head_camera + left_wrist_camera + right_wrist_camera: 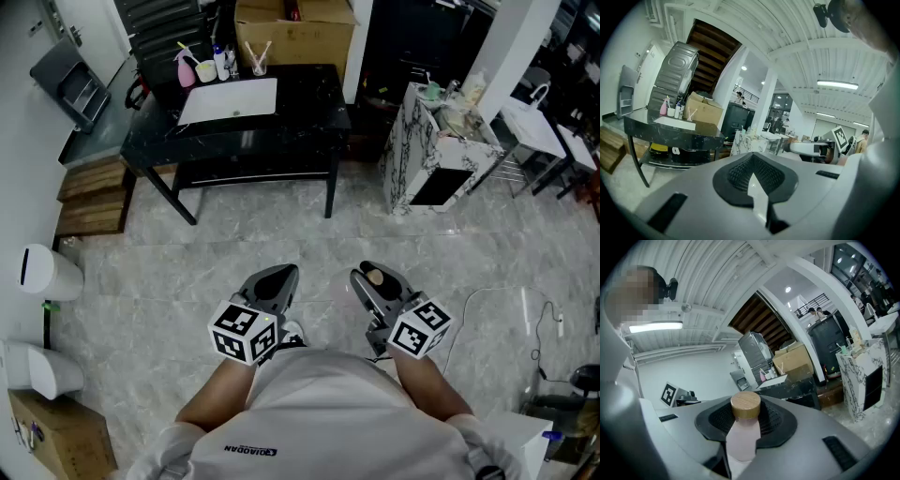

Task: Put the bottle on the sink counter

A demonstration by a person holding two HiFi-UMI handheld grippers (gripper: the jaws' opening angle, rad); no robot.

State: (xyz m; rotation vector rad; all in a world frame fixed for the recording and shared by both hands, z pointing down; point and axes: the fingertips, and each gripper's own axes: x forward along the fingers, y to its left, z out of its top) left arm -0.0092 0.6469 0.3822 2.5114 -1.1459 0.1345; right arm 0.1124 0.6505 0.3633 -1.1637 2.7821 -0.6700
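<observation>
My right gripper (375, 279) is shut on a pale pink bottle (742, 439) with a round wooden cap (745, 404); the cap (374, 277) peeks out between the jaws in the head view. My left gripper (273, 281) is held beside it, shut and with nothing in it (754, 180). Both are close to my body, over the marble floor. The sink counter (300, 103) is a black table with a white basin (230, 98), well ahead and to the left. It also appears in the left gripper view (670, 127) and the right gripper view (790, 383).
A pink spray bottle (186, 67) and cups stand at the counter's back left. A cardboard box (295, 33) is behind it. A marble-patterned cabinet (441, 155) stands at the right, wooden steps (89, 197) and white bins (47, 272) at the left. A cable (525, 309) lies on the floor.
</observation>
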